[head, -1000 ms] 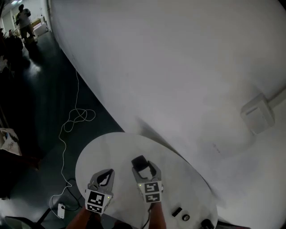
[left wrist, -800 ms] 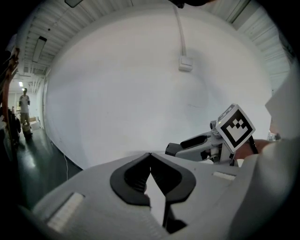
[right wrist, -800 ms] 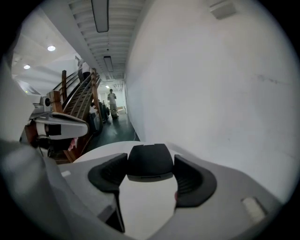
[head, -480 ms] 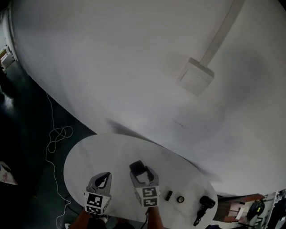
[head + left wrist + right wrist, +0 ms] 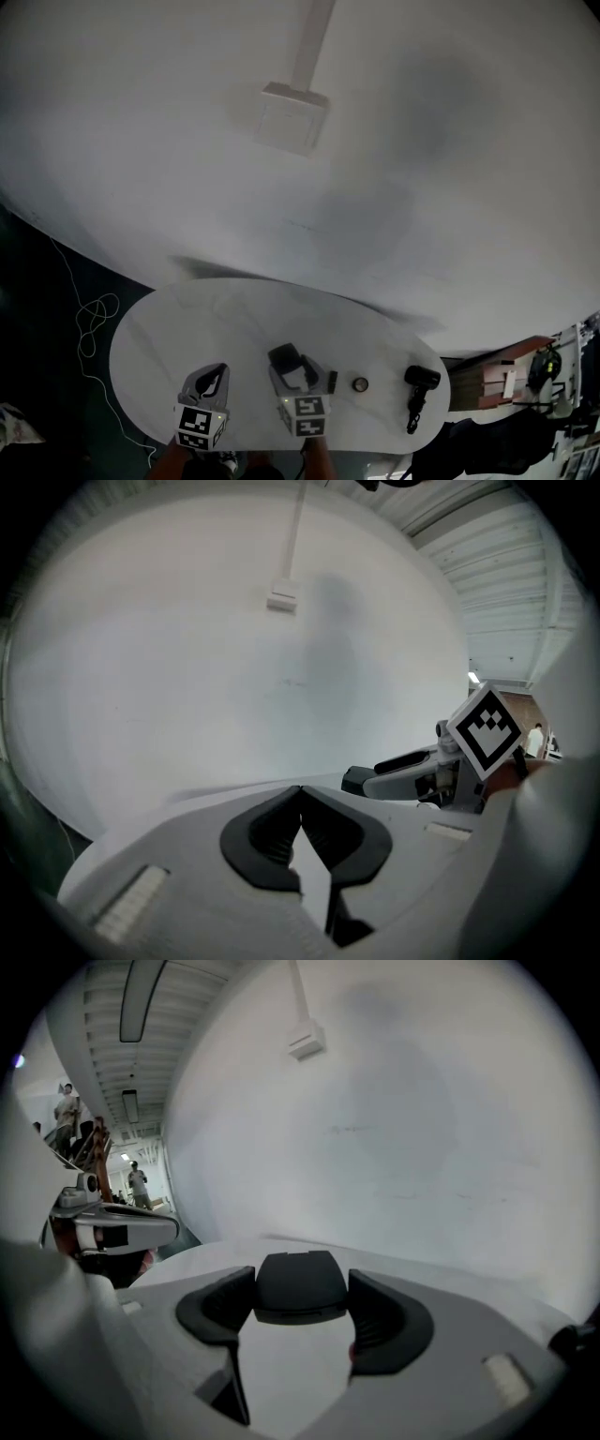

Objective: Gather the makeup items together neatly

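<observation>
**While my right gripper [image 5: 300, 1290] clamps a flat black case [image 5: 284, 356], my left gripper [image 5: 300, 794] is closed on nothing**

As I stand at the 6 o'clock edge of the white oval table [image 5: 187, 319], my right jaws press on both sides of the case. My left gripper, at its 9 o'clock, has its tips touching. At the case's 3 o'clock lie a small black tube [image 5: 332, 382], a small round pot [image 5: 360, 383], then a black handled tool [image 5: 419, 380].
</observation>
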### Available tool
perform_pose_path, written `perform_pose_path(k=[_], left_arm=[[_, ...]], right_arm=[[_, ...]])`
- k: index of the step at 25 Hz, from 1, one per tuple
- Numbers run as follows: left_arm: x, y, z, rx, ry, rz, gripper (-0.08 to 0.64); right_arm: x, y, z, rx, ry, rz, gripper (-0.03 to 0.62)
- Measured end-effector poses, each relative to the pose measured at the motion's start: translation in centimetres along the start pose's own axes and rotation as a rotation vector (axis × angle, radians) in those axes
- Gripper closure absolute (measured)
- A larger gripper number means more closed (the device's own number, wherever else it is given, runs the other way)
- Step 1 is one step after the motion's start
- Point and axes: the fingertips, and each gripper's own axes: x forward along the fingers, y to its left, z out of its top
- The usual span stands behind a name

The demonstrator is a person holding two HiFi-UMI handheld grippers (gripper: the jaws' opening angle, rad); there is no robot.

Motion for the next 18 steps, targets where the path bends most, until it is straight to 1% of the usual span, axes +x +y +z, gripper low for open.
perform_pose_path(k=[7, 15, 18], left_arm=[[2.5, -3.0, -1.2, 0.04, 0.035, -0.107, 0.549], [4.4, -5.0, -3.4, 0.075, 0.088, -0.187, 0.549], [5.0, -5.7, -4.5, 0.087, 0.108, -0.213, 0.549]], right_arm=[[-1.3, -2.8, -3.4, 0.112, 0.012, -0.111, 0.278], [-1.8, -4.7, -7.7, 0.233, 0.029, -0.221, 0.278], [-1.6, -5.2, -10.0, 0.28, 0.052, -0.253, 0.278]])
